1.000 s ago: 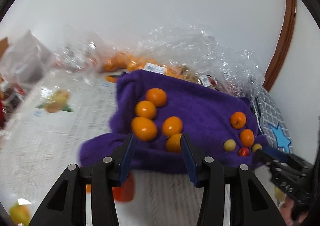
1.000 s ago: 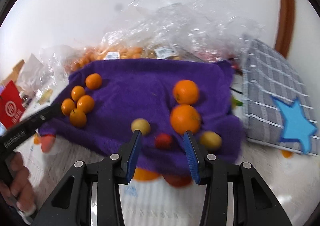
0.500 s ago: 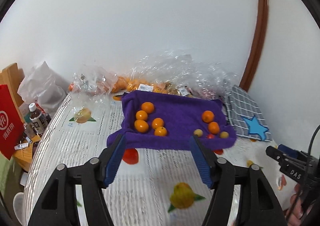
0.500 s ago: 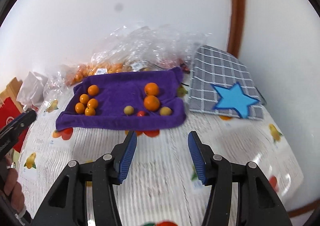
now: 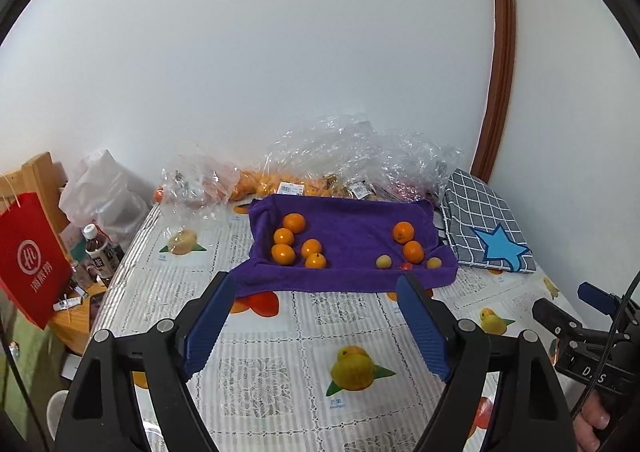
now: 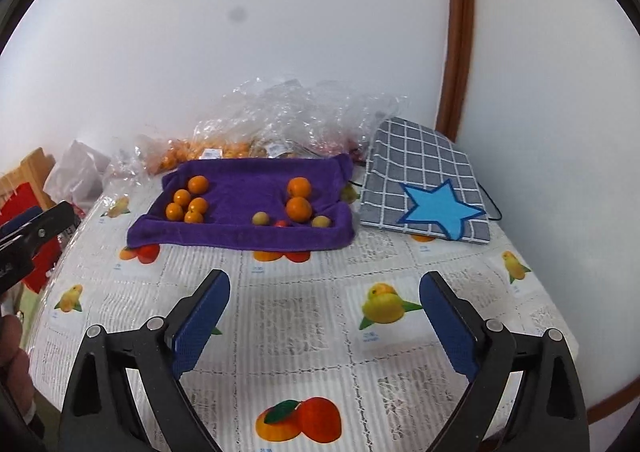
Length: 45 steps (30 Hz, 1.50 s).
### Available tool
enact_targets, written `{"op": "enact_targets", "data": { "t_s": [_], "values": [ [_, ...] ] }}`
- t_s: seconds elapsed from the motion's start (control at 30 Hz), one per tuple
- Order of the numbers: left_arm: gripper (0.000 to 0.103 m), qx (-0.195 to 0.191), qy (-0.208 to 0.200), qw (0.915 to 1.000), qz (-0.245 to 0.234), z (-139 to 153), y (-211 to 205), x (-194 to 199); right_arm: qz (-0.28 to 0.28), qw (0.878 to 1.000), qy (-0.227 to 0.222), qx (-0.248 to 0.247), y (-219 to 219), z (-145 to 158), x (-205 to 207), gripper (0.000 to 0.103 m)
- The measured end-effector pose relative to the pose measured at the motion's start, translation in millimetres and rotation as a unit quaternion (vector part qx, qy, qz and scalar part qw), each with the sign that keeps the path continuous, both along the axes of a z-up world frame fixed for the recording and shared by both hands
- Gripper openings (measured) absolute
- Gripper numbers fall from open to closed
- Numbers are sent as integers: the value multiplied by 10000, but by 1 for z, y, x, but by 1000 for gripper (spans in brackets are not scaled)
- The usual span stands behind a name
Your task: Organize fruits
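Both my tools are spread wide with nothing in them. The left tool (image 5: 316,328) hangs over the near part of the tabletop (image 5: 280,380), and the right tool (image 6: 324,326) sits about the same way, well short of the fruit.

The fruit is all on the purple towel (image 5: 352,236) toward the back. From the left camera there's a tight cluster of five small oranges (image 5: 294,242) on the left side of the towel, and on the right side two more oranges (image 5: 408,242) with a mixed little row in front of them: a pale yellow fruit (image 5: 384,262), a small red fruit (image 5: 407,265) and another yellowish one (image 5: 434,263). Behind the towel are clear plastic bags (image 5: 352,156), some with more orange fruit inside, and a checked cloth with a blue star (image 5: 486,228) lies off to the right.

My read: the left pile looks sorted, so the mixed right side is what still needs work. I'd go in with the right tool, since it's closer to that side. Tips for myself: pick the outermost piece first, probably that yellowish one by the towel's edge, come down from above so I don't bump the red one, which looks tucked close against the orange, and close gently because soft towel plus round fruit means rolling.
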State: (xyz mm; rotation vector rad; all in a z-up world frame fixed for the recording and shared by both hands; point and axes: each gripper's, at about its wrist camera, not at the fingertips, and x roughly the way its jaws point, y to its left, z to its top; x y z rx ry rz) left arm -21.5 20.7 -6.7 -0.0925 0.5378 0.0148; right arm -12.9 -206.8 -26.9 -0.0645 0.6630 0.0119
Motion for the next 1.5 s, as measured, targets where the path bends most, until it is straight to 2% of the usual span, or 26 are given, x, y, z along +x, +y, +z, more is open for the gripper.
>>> {"op": "enact_targets", "data": {
  "t_s": [0.13, 0.37, 0.6, 1.5],
  "values": [
    [82, 146, 33, 9999, 49, 0, -4, 2, -69, 9997, 46, 209, -9, -1, 2, 95],
    [82, 159, 108, 9998, 33, -4, -7, 4, -146, 9997, 79, 203, -12, -5, 3, 95],
    [82, 150, 170, 9997, 72, -8, -6, 7, -224, 9997, 100, 48, -10, -8, 3, 95],
    [82, 145, 207, 9997, -5, -11, -7, 6, -386, 9992, 15, -44, -11, -5, -1, 95]
  ]
}}
